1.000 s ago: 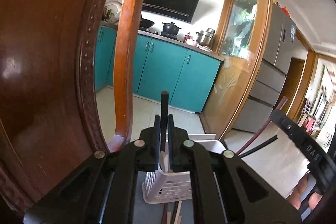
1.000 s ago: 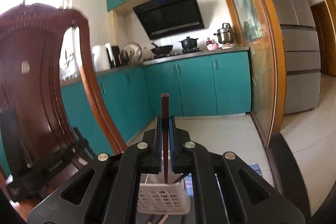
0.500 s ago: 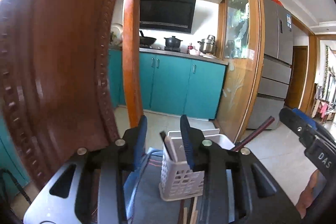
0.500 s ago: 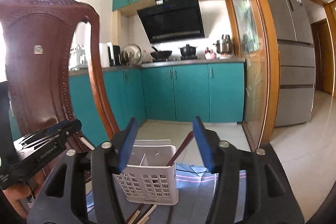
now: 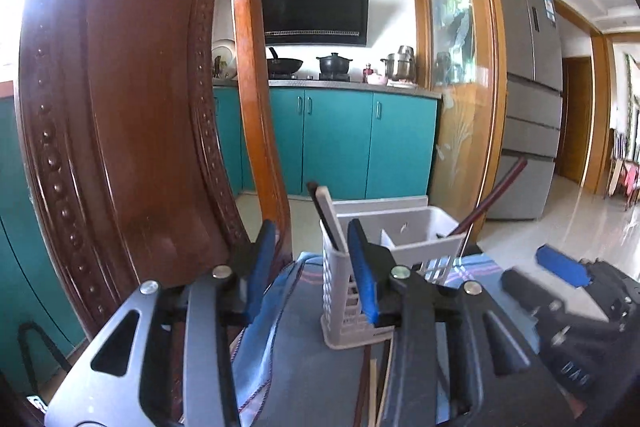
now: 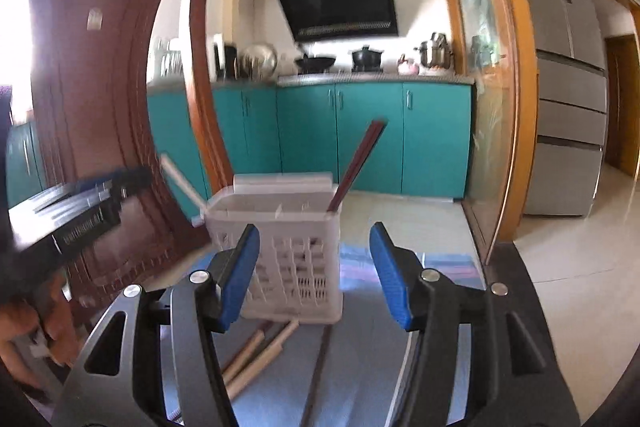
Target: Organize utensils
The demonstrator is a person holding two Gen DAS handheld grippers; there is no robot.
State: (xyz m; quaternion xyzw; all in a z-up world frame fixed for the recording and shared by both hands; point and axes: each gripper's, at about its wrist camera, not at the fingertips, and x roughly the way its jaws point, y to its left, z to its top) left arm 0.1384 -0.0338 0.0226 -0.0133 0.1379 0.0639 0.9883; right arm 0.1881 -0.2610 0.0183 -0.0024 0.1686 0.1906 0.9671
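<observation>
1. Both grippers let go of their chopsticks; the dark chopstick (image 5: 326, 217) and red chopstick (image 6: 356, 165) now lean inside the white basket (image 6: 296, 255).
2. Left gripper (image 5: 314, 269) and right gripper (image 6: 314, 273) are wide apart, holding nothing.
3. Loose chopsticks (image 6: 256, 357) lie just in front of the basket; they look light, stiff and slippery, so pinch one near its middle.
</observation>
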